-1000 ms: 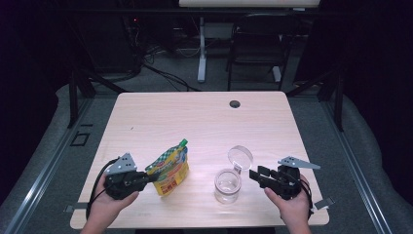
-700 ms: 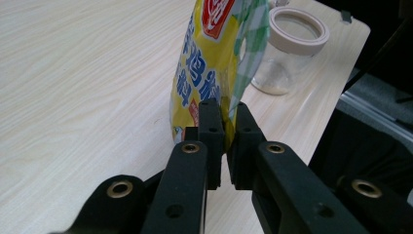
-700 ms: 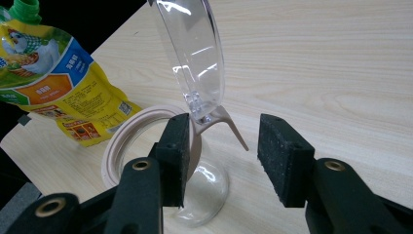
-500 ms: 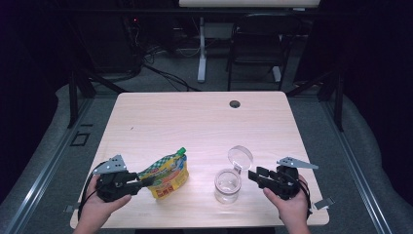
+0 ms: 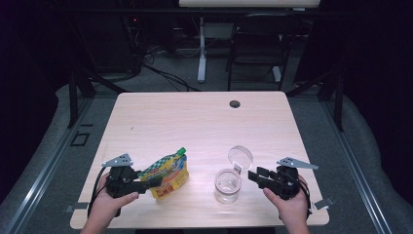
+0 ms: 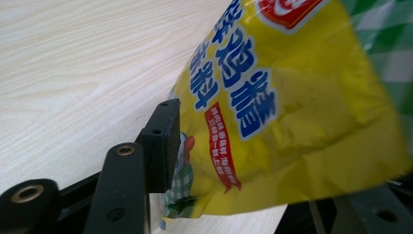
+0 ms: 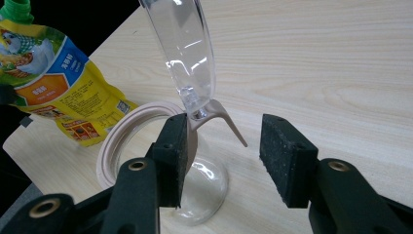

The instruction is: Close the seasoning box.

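Pouch (image 5: 168, 171) down at the near left, left gripper (image 5: 155, 182) letting go, jaws just spreading.
Right gripper (image 5: 254, 177) spread around the jar (image 5: 228, 185) hinge; a nudge could tip it.

We see a light wooden table (image 5: 160, 122) with a small dark round grommet (image 5: 235, 104) near its edge at twelve o'clock. Beyond it, at about one o'clock, stands a dark chair (image 5: 258, 48) beside a white desk leg (image 5: 201, 53) on the grey floor (image 5: 370, 146).
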The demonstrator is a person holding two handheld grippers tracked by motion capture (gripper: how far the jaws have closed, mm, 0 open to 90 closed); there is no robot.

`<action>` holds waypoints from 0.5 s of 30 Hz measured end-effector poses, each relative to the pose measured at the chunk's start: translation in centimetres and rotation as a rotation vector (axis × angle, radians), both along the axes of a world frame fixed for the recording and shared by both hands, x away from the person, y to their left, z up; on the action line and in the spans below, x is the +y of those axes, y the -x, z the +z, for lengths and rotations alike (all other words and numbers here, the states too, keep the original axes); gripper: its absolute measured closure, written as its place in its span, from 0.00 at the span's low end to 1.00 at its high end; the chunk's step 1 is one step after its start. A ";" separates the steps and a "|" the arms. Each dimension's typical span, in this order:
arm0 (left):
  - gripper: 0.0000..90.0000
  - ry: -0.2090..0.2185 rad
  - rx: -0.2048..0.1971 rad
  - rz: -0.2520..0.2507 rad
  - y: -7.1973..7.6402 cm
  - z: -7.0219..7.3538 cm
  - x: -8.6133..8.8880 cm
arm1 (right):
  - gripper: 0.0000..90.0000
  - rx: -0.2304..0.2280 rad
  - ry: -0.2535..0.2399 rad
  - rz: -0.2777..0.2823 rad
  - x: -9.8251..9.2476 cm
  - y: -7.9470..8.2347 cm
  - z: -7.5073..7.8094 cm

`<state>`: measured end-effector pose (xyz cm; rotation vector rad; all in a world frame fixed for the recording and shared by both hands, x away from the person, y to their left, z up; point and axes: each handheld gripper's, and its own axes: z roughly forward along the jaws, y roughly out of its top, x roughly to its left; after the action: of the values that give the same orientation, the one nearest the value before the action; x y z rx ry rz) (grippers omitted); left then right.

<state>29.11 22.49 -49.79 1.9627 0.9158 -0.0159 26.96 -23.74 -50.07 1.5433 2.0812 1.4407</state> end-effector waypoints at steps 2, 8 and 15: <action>0.53 -0.017 -0.004 -0.003 -0.1 -0.3 -0.3 | 0.59 0.001 -0.003 -0.002 0.0 0.0 0.0; 0.52 -0.057 -0.006 -0.009 -0.4 -1.4 -1.3 | 0.59 -0.004 0.007 0.003 0.0 0.0 -0.1; 0.49 -0.090 -0.020 -0.009 -0.7 -2.5 -2.0 | 0.59 -0.005 0.014 0.003 0.1 0.0 -0.1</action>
<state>29.84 20.45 -52.31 2.0467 0.9085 0.0399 26.99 -23.62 -50.14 1.5307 2.0877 1.4265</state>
